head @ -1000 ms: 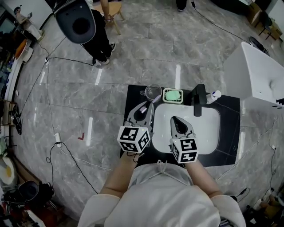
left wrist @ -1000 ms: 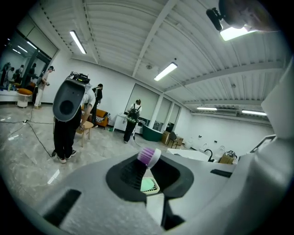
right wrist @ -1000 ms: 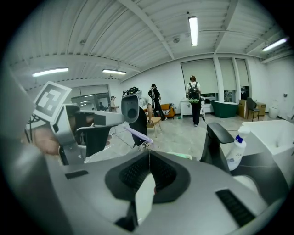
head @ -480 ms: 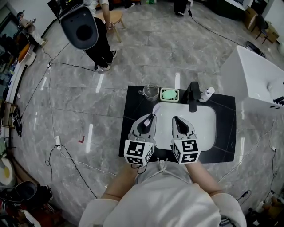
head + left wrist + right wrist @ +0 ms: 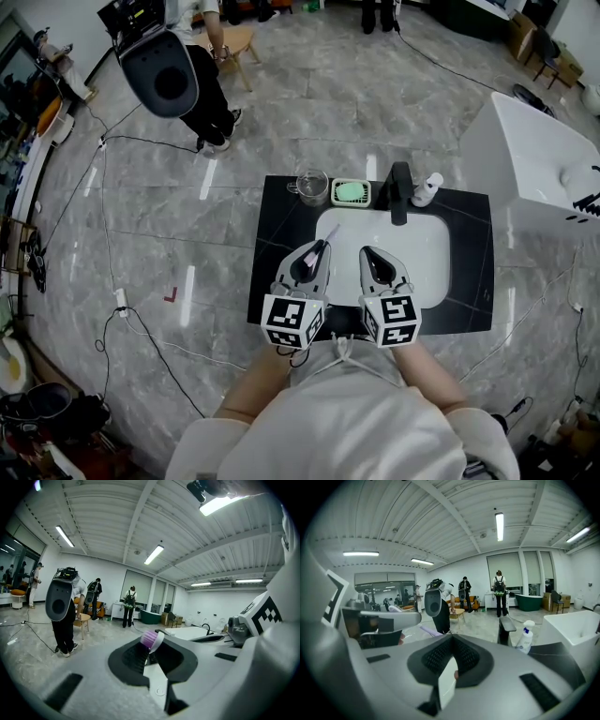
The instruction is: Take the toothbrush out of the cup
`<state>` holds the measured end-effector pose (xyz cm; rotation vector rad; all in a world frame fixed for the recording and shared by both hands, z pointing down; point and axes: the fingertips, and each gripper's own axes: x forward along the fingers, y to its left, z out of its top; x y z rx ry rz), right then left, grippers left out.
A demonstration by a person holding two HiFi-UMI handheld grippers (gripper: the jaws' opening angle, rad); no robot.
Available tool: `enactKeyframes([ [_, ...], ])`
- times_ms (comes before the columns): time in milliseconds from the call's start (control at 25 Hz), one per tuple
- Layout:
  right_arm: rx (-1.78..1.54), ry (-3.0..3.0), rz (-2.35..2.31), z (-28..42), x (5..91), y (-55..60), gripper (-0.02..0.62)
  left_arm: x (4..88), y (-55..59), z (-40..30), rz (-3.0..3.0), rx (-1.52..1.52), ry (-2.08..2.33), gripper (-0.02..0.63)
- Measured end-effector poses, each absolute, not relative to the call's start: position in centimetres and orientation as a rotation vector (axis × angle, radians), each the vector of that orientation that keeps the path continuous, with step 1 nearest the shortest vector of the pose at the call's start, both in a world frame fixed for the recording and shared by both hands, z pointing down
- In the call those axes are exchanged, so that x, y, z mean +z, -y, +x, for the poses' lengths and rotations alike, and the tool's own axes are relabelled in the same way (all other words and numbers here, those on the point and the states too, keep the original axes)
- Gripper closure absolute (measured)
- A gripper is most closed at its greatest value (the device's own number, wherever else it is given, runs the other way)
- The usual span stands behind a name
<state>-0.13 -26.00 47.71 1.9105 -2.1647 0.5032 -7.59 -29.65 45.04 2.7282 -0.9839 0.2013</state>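
Observation:
My left gripper (image 5: 313, 251) is shut on a white toothbrush (image 5: 325, 238), held over the left rim of the white basin (image 5: 427, 251). In the left gripper view the purple bristle head (image 5: 150, 639) sticks up between the pads, at the tip of that left gripper (image 5: 149, 645). The clear glass cup (image 5: 311, 185) stands at the counter's back left, well ahead of the gripper and apart from it. Beside the left one, my right gripper (image 5: 369, 255) hovers over the basin, shut with nothing in it. Seen from its own camera, the right gripper (image 5: 451, 641) has its pads meeting.
A green soap dish (image 5: 352, 192), a black faucet (image 5: 397, 191) and a white pump bottle (image 5: 427, 189) line the back of the black counter (image 5: 274, 253). A white tub (image 5: 534, 159) stands at the right. People stand on the far floor, and cables run across it.
The left gripper has drawn back from the cup toward me with the toothbrush. The right gripper stays beside it over the basin. My head view has shifted a little.

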Motion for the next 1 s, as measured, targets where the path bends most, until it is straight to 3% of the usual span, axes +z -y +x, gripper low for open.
enactKeyframes([
  [1000,0.411,2.185,1.944,0.7,45.6,25.9,0.571,44.5,29.9,-7.7,2.736,0.221,1.009,0.566],
])
